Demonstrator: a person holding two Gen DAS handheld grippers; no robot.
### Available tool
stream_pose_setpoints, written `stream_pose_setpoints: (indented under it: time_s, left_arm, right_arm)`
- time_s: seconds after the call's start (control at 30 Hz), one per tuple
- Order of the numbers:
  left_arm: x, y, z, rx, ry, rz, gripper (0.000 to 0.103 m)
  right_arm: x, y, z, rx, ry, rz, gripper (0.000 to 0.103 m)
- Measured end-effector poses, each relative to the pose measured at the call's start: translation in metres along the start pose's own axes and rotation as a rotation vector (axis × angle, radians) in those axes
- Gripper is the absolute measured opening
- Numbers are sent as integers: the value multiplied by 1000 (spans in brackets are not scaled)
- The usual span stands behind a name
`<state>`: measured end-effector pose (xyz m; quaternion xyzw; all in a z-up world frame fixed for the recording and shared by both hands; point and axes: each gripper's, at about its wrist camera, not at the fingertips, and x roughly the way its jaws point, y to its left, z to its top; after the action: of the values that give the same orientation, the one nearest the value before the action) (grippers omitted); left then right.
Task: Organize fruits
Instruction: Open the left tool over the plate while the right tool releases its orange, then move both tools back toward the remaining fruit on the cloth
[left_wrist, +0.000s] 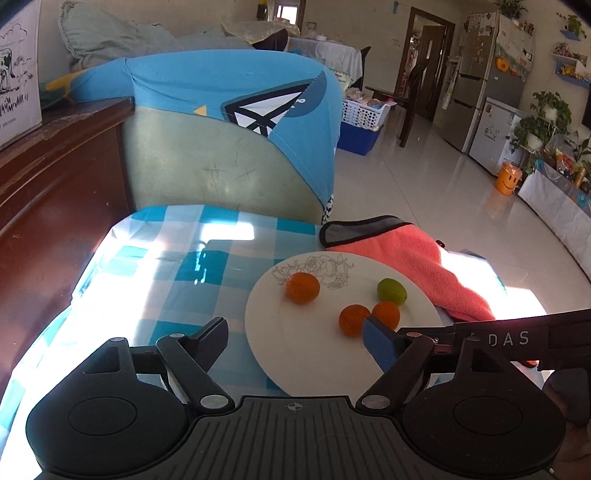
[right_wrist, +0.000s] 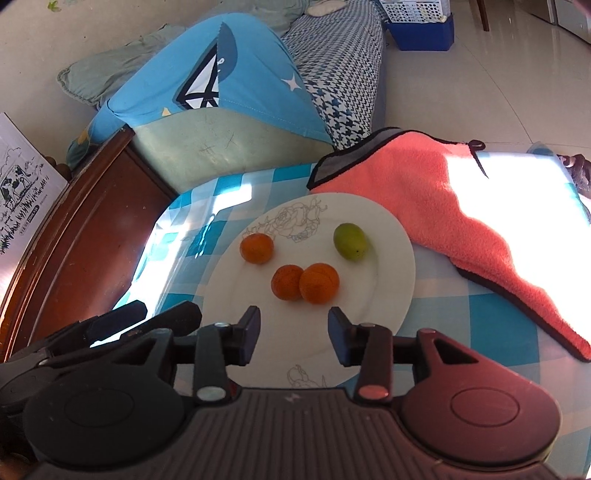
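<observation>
**Four small fruits waited on a plate as two grippers closed in**

Sunlight fell across a tiled living room where a blue-and-white checked tablecloth (right_wrist: 461, 314) covered a low table beside a sofa draped in blue fabric (left_wrist: 229, 85). A coral fleece cloth (right_wrist: 443, 195) lay across the table's far right side, its edge touching the rim of a white plate (right_wrist: 391, 258) printed with a line-drawn rose.

All the fruit sat on that plate: one orange fruit alone (right_wrist: 256, 248) near the rose, a pair of orange fruits pressed against each other at the centre (right_wrist: 304, 282), and a single green fruit (right_wrist: 349, 242) apart on the right.

The right gripper (right_wrist: 293, 334) hung over the plate's near edge, jaws parted and empty, the touching pair just ahead of its fingertips and roughly on its centreline. The left gripper (left_wrist: 295, 341) stood spread wide over the plate's left rim, holding nothing; the pair sat just beyond its blue right pad (left_wrist: 380, 341).

An onlooker would have judged the sort barely begun, with the green fruit the odd one out. To pick cleanly from the pair, the right gripper would have needed to centre on one fruit only, come down steeply, and squeeze gently, since round fruit on glazed china rolls at a nudge.
</observation>
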<state>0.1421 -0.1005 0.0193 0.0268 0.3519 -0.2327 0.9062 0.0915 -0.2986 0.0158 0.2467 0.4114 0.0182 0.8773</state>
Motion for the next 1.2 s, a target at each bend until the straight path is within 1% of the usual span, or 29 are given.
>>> stream_pose_setpoints:
  time_s: [0.1, 0.13, 0.2, 0.3, 0.4, 0.47, 0.53, 0.67, 0.77, 0.9, 0.97, 1.03, 1.13, 1.2]
  left_arm:
    - [-8, 4, -4, 0, -16, 3, 84]
    - [-11, 5, -5, -6, -12, -9, 85]
    - [-14, 8, -7, -16, -5, -8, 85]
    - [-19, 11, -9, -23, 21, -15, 85]
    - [-28, 15, -13, -11, 21, 23, 85]
    - [-33, 20, -16, -13, 29, 31, 85]
    - [-38, 27, -18, -39, 28, 32, 85]
    - [-44, 44, -22, -76, 52, 68, 85]
    - [-46, 55, -25, -85, 61, 101, 85]
    - [-42, 64, -30, -78, 91, 141, 85]
    - [-41, 68, -33, -87, 102, 141, 85]
    - [-39, 67, -36, -78, 114, 133, 85]
    - [-39, 60, -41, -25, 123, 136, 85]
    - [-40, 59, -44, -10, 128, 135, 85]
  right_arm:
    - [-3, 4, -4, -16, 4, 0, 47]
    - [-4, 5, -5, -20, 6, -1, 47]
    - [-8, 7, -8, -36, 5, -2, 51]
    - [-14, 9, -13, -49, 0, -5, 53]
    - [-19, 8, -17, -47, -1, -7, 55]
    - [-21, 9, -20, -53, 5, -16, 56]
    - [-23, 10, -23, -61, 9, -25, 57]
    - [-26, 11, -28, -65, 19, -31, 58]
    - [-30, 9, -33, -52, 24, -38, 58]
    - [-35, 7, -40, -34, 39, -30, 58]
    - [-37, 7, -45, -32, 46, -28, 58]
    - [-38, 7, -49, -34, 58, -25, 58]
    - [-38, 10, -58, -50, 78, -28, 58]
    - [-38, 12, -63, -65, 88, -27, 58]
